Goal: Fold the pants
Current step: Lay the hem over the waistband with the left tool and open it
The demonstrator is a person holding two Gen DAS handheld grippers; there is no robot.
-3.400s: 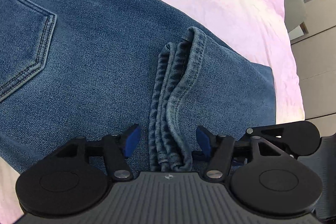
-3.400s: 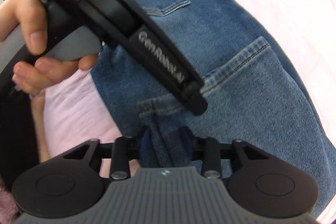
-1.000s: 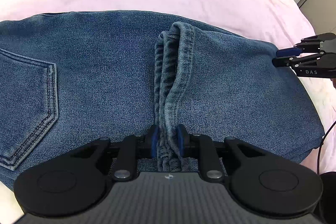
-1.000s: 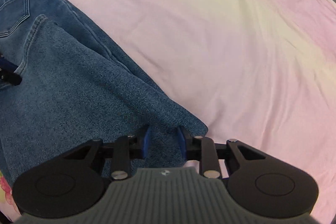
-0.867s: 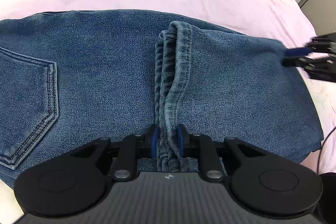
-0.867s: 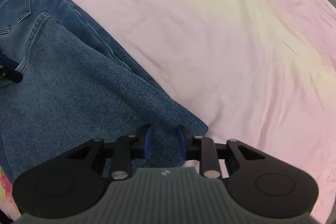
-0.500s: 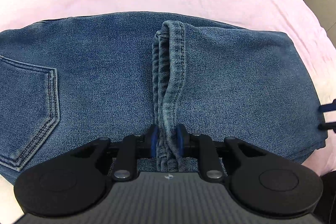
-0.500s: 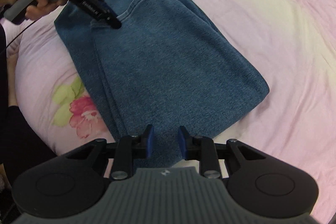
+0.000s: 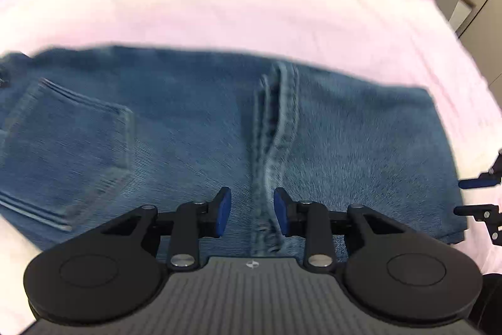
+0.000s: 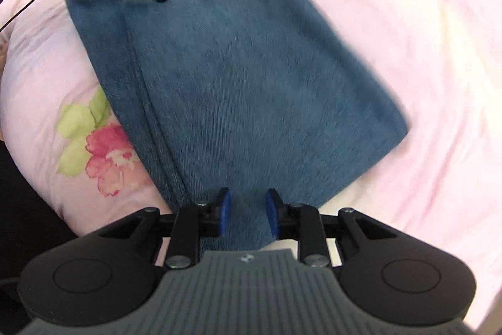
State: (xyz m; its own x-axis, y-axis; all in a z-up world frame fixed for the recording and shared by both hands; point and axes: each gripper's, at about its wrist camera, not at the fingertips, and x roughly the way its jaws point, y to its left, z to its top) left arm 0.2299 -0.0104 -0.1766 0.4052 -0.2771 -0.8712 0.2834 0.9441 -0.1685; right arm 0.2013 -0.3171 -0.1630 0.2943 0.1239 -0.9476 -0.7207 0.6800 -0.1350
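I'm counting one pair of pants (image 10: 244,90), folded, lying on one bed (image 10: 423,36). I'm running two grippers: left gripper (image 9: 251,211), right gripper (image 10: 246,211). I'm seeing one back pocket (image 9: 66,153) and one flower print (image 10: 100,153).

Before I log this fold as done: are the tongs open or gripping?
Left gripper: open, holding nothing, straddling the hem of the jeans.
Right gripper: open, holding nothing, above the jeans' edge.
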